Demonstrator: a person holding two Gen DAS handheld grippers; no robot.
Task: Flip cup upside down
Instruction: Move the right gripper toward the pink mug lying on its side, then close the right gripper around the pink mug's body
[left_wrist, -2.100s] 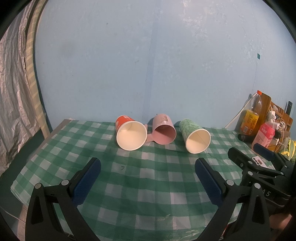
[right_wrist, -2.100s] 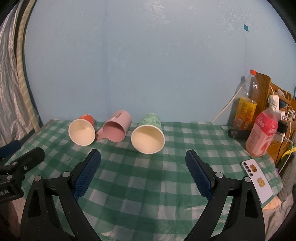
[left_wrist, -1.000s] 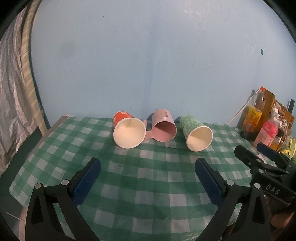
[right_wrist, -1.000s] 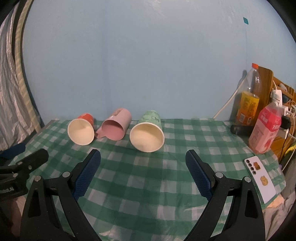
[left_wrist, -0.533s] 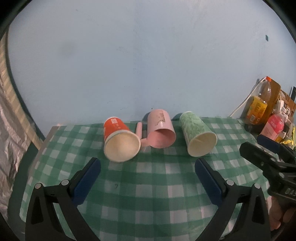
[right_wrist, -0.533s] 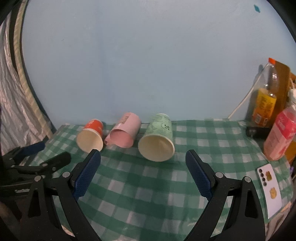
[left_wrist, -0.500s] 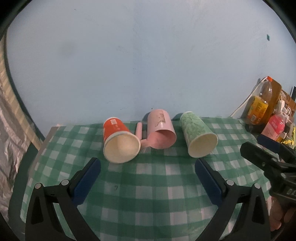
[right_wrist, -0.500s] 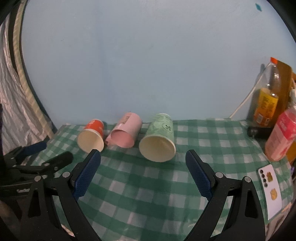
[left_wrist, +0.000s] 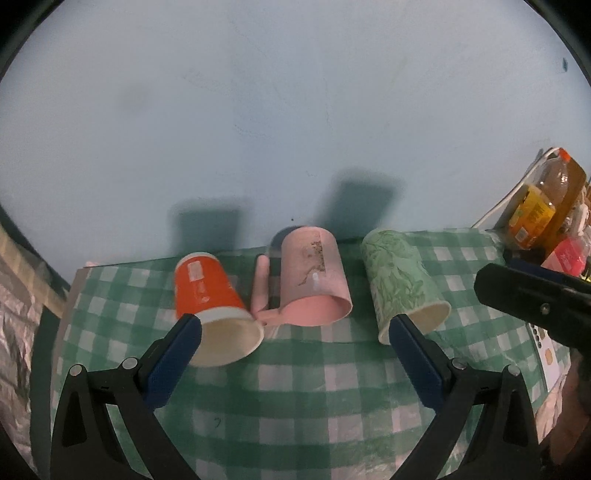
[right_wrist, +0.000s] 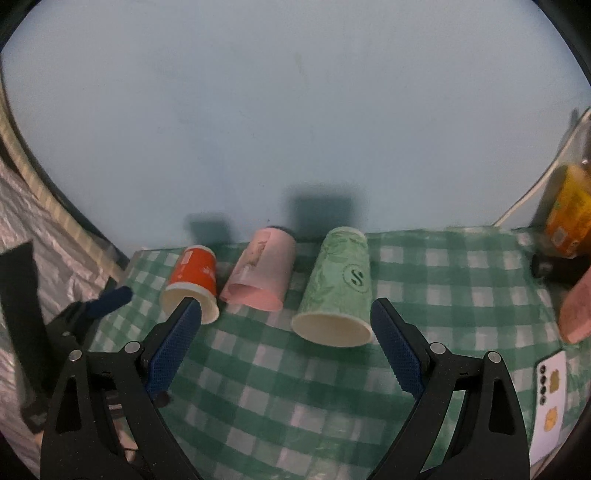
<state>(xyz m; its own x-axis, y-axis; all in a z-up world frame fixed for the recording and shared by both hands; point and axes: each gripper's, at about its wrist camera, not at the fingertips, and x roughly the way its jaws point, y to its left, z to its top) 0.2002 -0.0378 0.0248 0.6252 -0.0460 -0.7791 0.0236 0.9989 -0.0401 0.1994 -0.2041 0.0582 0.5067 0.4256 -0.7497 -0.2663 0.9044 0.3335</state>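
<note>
Three cups are lying on their sides in a row on the checked tablecloth (right_wrist: 314, 387) near the wall: an orange cup (left_wrist: 207, 291), a pink mug (left_wrist: 314, 273) and a green cup (right_wrist: 340, 284). You are holding your left gripper (left_wrist: 291, 354) and right gripper (right_wrist: 286, 345) wide apart, gripping nothing, each above the cloth short of the cups. Bottles (left_wrist: 535, 206) are standing off to the right.

Three cups lie on their sides in a row on the tabletop (left_wrist: 295, 398), near the wall, mouths toward the cameras: paper cup (left_wrist: 210, 299) left, handled mug (left_wrist: 314, 277) centre, patterned cup (left_wrist: 399, 280) right. Bottles (left_wrist: 535, 210) stand at the far right edge. A phone (right_wrist: 550, 384) lies front right.
</note>
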